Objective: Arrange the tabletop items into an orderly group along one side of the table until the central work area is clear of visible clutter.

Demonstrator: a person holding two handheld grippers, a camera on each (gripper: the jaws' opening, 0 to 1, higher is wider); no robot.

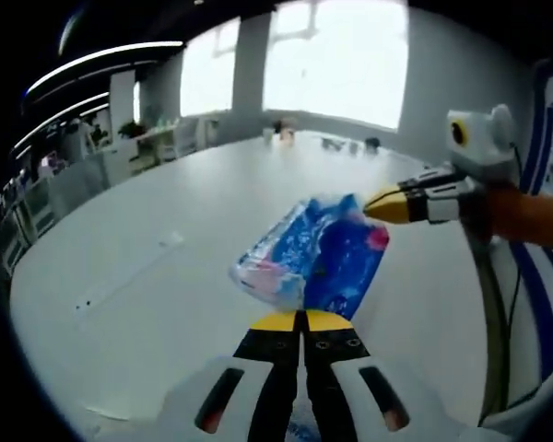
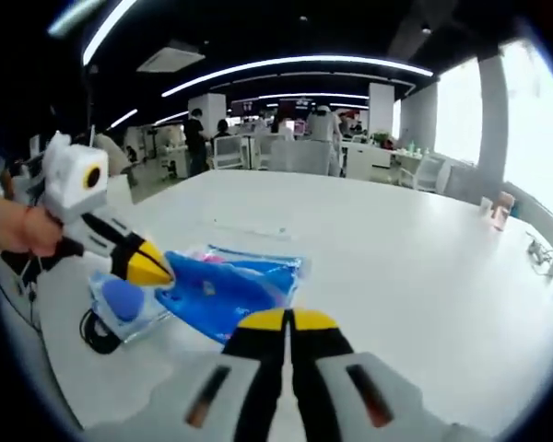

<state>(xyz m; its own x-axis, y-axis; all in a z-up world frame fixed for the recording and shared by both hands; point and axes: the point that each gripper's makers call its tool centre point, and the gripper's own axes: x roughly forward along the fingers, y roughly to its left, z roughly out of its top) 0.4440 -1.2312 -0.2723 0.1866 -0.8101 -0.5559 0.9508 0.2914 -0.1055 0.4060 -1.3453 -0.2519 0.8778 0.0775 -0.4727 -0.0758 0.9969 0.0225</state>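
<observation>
A blue-and-clear plastic packet (image 1: 327,253) is stretched between my two grippers over the white table (image 1: 194,212). My left gripper (image 1: 303,319) rises from the bottom of the left gripper view with its jaws together on the packet's near edge. My right gripper (image 1: 380,205) comes in from the right, its yellow tips pressed together at the packet's far corner. In the right gripper view the packet (image 2: 223,290) lies just ahead of my shut right gripper (image 2: 290,319), and the left gripper (image 2: 150,268) meets its left end. A second clear packet with a blue round patch (image 2: 122,304) lies beside it.
A black cable loop (image 2: 94,336) lies by the table's near edge. A thin white strip (image 1: 129,276) lies on the tabletop to the left. A small bottle (image 1: 282,130) and dark bits (image 2: 540,250) stand at the far side. A hand (image 2: 18,230) holds the left gripper.
</observation>
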